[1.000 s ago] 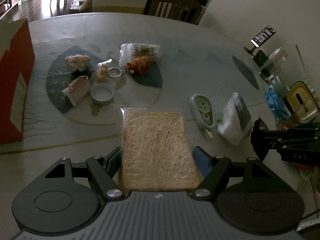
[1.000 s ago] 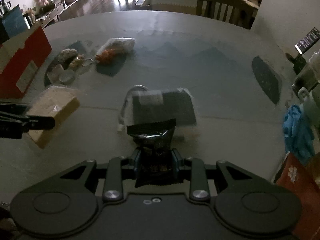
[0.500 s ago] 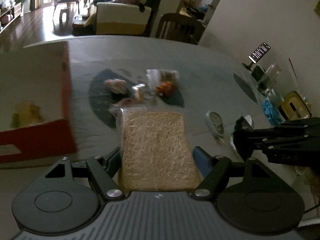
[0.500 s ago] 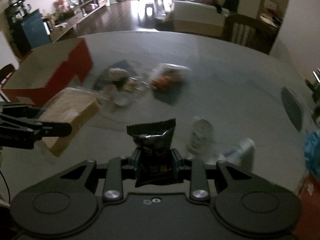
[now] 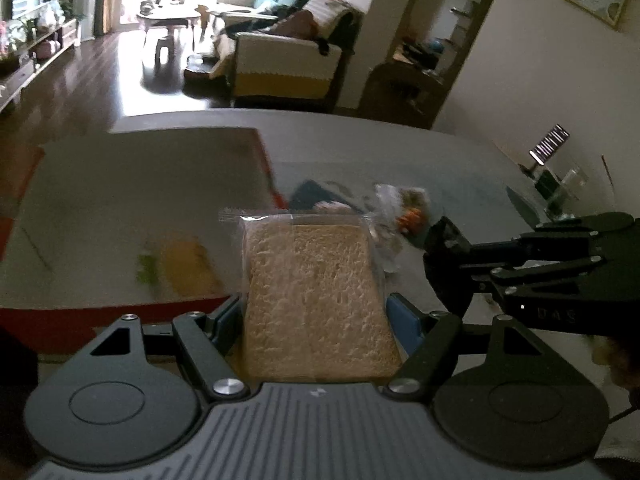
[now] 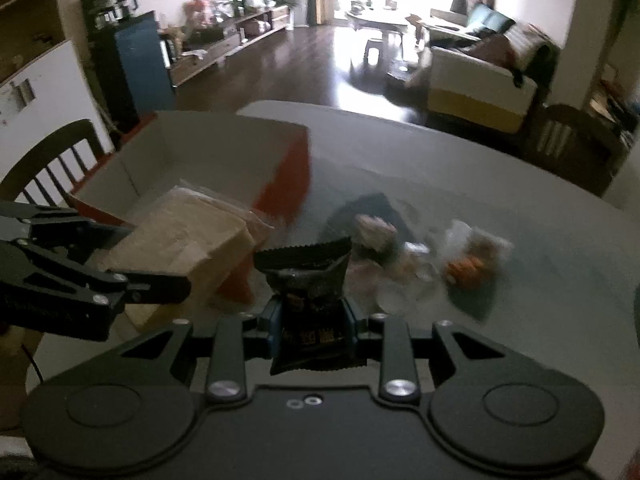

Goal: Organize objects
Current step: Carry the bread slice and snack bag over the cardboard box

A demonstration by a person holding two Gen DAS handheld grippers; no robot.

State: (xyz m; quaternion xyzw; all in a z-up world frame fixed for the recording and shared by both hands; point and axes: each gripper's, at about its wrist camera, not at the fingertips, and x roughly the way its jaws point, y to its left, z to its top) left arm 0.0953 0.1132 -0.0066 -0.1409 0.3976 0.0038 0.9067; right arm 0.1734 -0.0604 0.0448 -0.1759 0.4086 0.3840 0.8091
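Bread (image 5: pixel 316 300), sealed in its clear bag, is sitting clamped between the blue pads of my left gripper (image 5: pixel 316 316), its long axis running straight out along the fingers. I am carrying it low and close to the near red wall of the box (image 5: pixel 132 184), so that the open white floor of the box is lying ahead and to the left of the slice. That is the relation I am steering by: the bread has to go forward and left, over that wall. Something yellow and green (image 5: pixel 180 266) is already lying inside, blurred.

My right gripper (image 6: pixel 310 320) is pinching a small black snack packet (image 6: pixel 308 292), which is standing upright above the fingers. From that side the box (image 6: pixel 192 160) is lying forward and to the left, beyond the left gripper, so I am judging the left hand the nearer one and the first to drop.

Further out on the grey table (image 6: pixel 460 168), a little heap of small wrapped things (image 6: pixel 468 260) is waiting, well apart from the box.

Compared with a second ago, both views are sitting higher and are swung left: the box was at the frame's edge then and is now filling the left half, while the table items by the right gripper are gone from sight.
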